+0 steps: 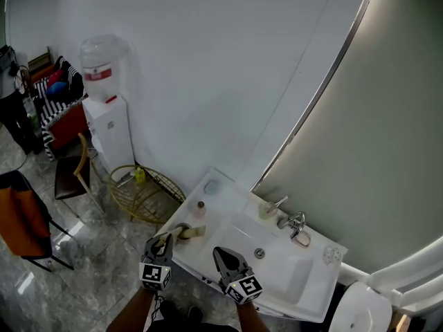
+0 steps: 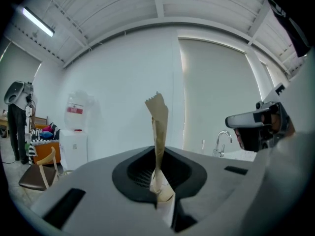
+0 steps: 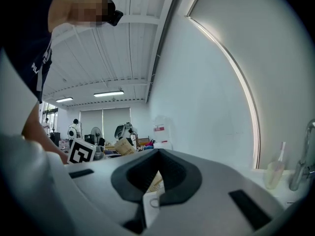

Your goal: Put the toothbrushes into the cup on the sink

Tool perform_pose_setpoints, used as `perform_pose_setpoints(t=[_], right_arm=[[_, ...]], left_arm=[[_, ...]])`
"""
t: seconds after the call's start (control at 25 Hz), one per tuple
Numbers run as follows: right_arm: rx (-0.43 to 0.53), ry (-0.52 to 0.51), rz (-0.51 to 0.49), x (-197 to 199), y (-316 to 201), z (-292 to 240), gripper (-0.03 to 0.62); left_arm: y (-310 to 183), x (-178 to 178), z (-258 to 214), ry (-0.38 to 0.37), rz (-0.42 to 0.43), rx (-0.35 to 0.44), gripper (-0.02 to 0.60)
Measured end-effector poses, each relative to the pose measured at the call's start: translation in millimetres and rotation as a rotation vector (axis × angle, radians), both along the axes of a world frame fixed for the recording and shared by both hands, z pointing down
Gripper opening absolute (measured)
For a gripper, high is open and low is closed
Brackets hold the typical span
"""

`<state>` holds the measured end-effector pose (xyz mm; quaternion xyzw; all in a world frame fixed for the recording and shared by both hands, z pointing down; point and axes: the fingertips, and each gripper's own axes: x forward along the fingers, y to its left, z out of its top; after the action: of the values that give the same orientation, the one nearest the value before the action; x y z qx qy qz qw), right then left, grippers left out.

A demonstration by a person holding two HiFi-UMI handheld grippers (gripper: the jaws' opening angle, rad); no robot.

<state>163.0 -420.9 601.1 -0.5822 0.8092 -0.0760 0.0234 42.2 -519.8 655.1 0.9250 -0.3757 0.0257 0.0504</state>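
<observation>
1. Nearest the person, the left gripper (image 2: 158, 193) pinches a toothbrush (image 2: 158, 127) low on its handle. The jaws are almost together on it, and the brush stands upright with its head at the top.
2. Just beside it, the right gripper (image 3: 150, 200) has its jaws pressed together. A pale tan sliver shows past the tips, but I cannot tell whether it is gripped or simply lies beyond.
3. Beyond both, the white sink (image 1: 277, 275) fills the lower middle of the head view. The held toothbrush hangs over its near left edge, well apart from the cup.
4. Farther back, the cup (image 1: 268, 209) stands on the sink's rear ledge, just left of the tap (image 1: 296, 222). A thin pale stick leans out of it, likely a toothbrush already put in.
5. The task seems partly done: one brush looks placed, and this one is lifted but not yet carried across the basin and dropped in.
6. The held toothbrush is pale tan and flat, like bamboo, with a ragged bristle end. It is slim and would probably swivel easily in so low a grip.
</observation>
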Motion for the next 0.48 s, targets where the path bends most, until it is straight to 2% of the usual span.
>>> perform_pose_setpoints(t=[0.2, 0.48], right_arm=[[-0.011, 0.0, 0.014, 4.7, -0.1, 3.8, 0.028], [-0.051, -0.021, 0.029, 10.0, -2.3, 19.3, 0.028]], left_arm=[[-19.0, 6.5, 26.1, -0.082, 0.013, -0.017, 0.046], [-33.6, 20.4, 52.8, -0.113, 0.02, -0.063, 0.046]])
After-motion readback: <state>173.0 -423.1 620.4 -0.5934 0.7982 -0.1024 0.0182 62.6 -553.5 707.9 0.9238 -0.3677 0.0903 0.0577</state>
